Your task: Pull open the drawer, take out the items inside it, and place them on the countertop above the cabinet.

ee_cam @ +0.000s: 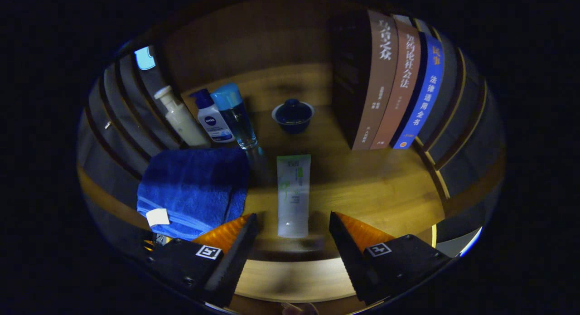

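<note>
On the wooden countertop, largest first:
Books: three upright hardbacks, brown to blue, far right;
Towel: folded blue terry cloth, left of the fingers;
Tube: white squeeze tube with green print, lying flat, just ahead between the fingers;
Gripper: jaws wide, holding nothing.

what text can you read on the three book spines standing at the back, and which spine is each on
"法律适用全书": down the blue spine; the orange characters above it are too blurred to read.
Tan spine: large pale characters, too blurred to read.
Reddish-brown spine: also too blurred.
Small print low on all three: too small.
The hand-held gripper is open, fingers either side of the white tube's near end.
</note>
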The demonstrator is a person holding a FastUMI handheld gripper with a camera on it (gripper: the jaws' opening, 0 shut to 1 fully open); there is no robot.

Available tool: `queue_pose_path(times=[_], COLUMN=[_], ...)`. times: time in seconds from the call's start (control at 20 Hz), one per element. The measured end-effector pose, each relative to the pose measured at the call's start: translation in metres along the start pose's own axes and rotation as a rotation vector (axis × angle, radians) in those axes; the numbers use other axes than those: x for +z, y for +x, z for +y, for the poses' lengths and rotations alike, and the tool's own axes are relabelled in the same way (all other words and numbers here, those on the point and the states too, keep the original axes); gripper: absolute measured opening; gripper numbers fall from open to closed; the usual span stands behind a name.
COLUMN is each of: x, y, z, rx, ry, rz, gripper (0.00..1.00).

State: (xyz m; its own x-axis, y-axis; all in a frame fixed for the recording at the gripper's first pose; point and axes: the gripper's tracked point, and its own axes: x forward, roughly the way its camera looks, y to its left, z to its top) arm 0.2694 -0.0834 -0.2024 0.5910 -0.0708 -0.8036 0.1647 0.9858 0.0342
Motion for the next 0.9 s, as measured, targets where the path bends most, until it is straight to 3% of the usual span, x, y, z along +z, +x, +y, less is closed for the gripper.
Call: queue_pose_path(times=[0.25,0.45,0.65,0.9], x=[-0.010,-0.046,-0.121,-0.211], y=[-0.072,-0.147,-0.191,-0.191], z=[0.014,0.023,0.026,0.007], rx=[0.048,0.080,0.092,0.054], ry=[-0.004,-0.018,-0.027,0.012], rz=[-0.187,-0.395,-0.529,-0.576], gripper=[0.99,1.00,0.99,0.99])
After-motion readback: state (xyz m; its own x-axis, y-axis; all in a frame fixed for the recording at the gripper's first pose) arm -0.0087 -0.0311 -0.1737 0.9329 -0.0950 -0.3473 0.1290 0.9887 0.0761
